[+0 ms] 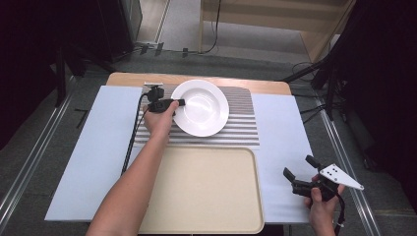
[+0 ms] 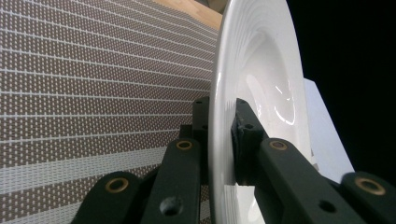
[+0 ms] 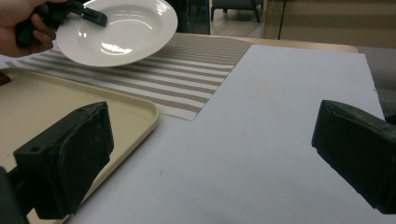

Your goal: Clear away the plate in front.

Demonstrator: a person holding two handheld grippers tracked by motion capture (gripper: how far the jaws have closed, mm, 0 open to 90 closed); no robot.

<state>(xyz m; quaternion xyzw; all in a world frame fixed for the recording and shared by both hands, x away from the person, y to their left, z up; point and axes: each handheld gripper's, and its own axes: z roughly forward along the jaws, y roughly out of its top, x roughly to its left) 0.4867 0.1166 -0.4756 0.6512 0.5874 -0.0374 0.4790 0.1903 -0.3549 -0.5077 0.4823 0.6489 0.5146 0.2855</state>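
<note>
A pale blue-white sheet (image 1: 287,142) covers most of the wooden table (image 1: 196,78), and on it lie the two broad flat things: a cream tray (image 1: 206,191) at the near edge and, just beyond and touching its far rim, a brown-and-white striped mat (image 1: 241,123). From the right gripper view, the tray (image 3: 56,100) fills the left foreground and the mat (image 3: 187,79) runs back to the table's wooden far edge.

Over the mat is the white plate (image 1: 200,108), a deep dish with a wide rim. In the right gripper view the plate (image 3: 119,30) is tilted and clear of the mat, its left side raised where it is held. The left gripper (image 1: 172,103) has it by the left rim — in the left gripper view its jaws stand one on each side of the plate (image 2: 224,93), the pads pressed against the porcelain, so they are nearly closed with only the rim's thickness between them. A cable trails from this gripper toward the person across the mat's left end.

The right gripper (image 1: 300,173) sits well apart on the bare sheet, to the right of the tray, held in the person's right hand (image 1: 322,204). Its jaws are spread wide — nothing lies between them but the sheet.
</note>
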